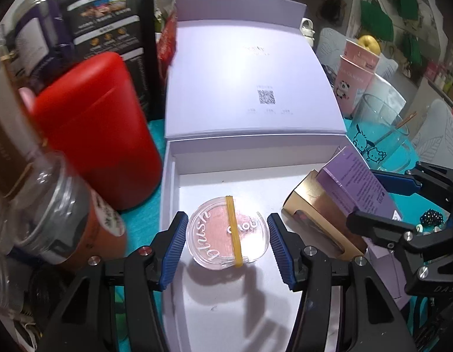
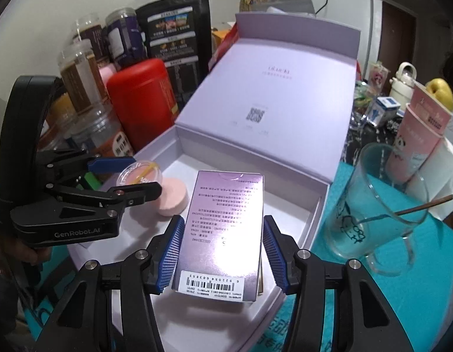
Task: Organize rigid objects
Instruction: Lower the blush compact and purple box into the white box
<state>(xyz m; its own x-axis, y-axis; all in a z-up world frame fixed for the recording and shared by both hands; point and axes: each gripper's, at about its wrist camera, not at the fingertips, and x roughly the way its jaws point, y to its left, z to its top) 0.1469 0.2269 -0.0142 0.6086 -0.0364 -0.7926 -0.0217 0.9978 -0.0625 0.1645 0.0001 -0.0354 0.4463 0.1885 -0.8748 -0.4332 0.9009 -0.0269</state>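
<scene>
A round clear blush compact (image 1: 210, 233) with a yellow rubber band around it hangs just above the floor of an open lilac gift box (image 1: 171, 187). My left gripper (image 1: 228, 217) is shut on the compact, blue pads against its sides. My right gripper (image 2: 223, 220) is shut on a purple carton (image 2: 223, 223), held tilted over the box's right half. A gold carton (image 1: 311, 217) shows just behind the purple one. A pink round puff (image 2: 173, 196) lies on the box floor, beside the left gripper (image 2: 144, 176).
The box lid (image 1: 244, 88) stands open at the back. A red canister (image 1: 94, 135) and jars (image 1: 56, 208) crowd the left. A glass cup (image 2: 382, 205) with a stick, and pink paper cups (image 2: 420, 135) topped by an apple, stand right on the teal cloth.
</scene>
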